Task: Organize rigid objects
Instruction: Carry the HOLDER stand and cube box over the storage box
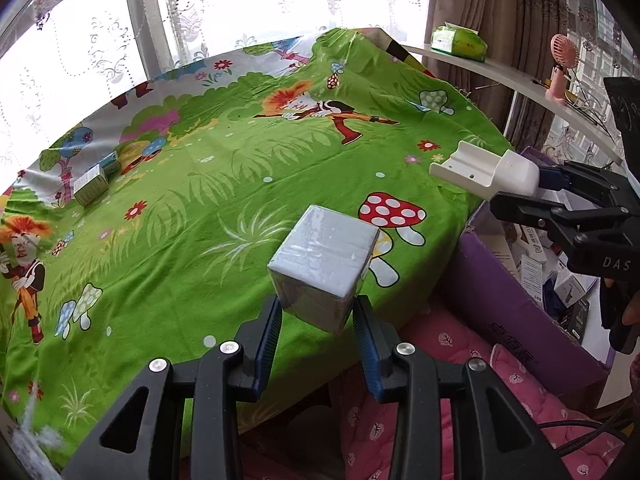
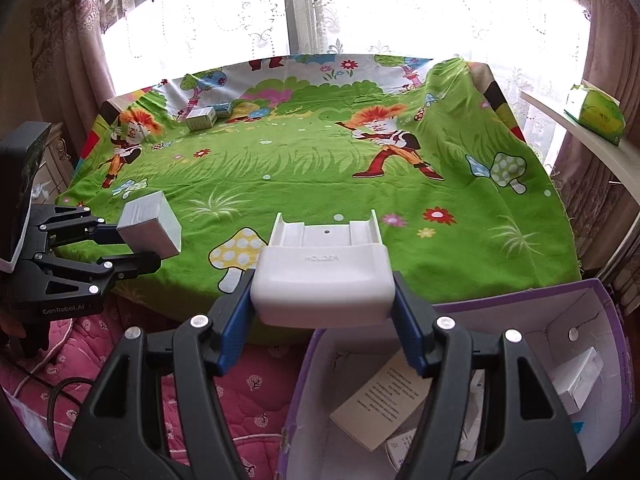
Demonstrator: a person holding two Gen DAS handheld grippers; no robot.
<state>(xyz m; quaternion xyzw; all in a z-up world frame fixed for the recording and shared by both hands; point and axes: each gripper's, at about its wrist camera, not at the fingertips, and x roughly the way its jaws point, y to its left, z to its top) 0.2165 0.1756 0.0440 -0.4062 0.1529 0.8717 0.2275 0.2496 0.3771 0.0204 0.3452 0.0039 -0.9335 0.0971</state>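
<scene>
Above bench (image 2: pixel 320 184) | left claw (image 1: pixel 318 320) grips grey box (image 1: pixel 324 268) | right claw (image 2: pixel 324 300) grips white holder (image 2: pixel 324 276)

1. A home, most likely a bedroom or living room, not a workplace.
2. Lace sheer curtains (image 2: pixel 224 8) cover a bright window at 12 o'clock, flanked by heavy patterned drapes (image 2: pixel 68 40) at 10 o'clock.
3. A child's cartoon cloth (image 2: pixel 304 168) of mushrooms and flowers covers the table in the centre.
4. A pink quilted cushion (image 2: pixel 240 392) lies at 7 o'clock.
5. On the white shelf (image 1: pixel 500 76) at 2 o'clock rest a tissue pack (image 1: pixel 460 42) and a small pink fan (image 1: pixel 562 64).
6. A purple cardboard box (image 2: pixel 520 292) of household clutter sits at 5 o'clock.
</scene>
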